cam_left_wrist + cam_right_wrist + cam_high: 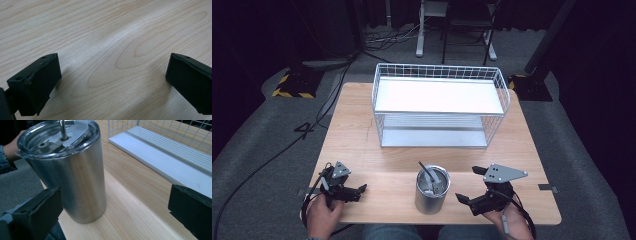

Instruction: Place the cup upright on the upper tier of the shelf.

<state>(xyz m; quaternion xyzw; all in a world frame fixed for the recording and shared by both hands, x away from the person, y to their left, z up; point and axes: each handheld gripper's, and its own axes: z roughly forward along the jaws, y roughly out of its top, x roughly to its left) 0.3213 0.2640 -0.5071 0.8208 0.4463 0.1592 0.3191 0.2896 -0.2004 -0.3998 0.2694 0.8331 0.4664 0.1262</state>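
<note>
The high view looks forward and down over the whole wooden surface (pixel 362 130). The left gripper view sits very close above bare wood grain. The right gripper view faces low across the surface, close to the steel tumbler (pixel 75 177), which the high view shares, with the wire rack (pixel 175 135) beyond.

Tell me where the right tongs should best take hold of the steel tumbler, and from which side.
Probably around the mid-body of the steel tumbler, coming in level from its right, where the open right tongs already face it. It stands upright with smooth, straight walls, while the clear lid and straw make the top a poor hold.
</note>
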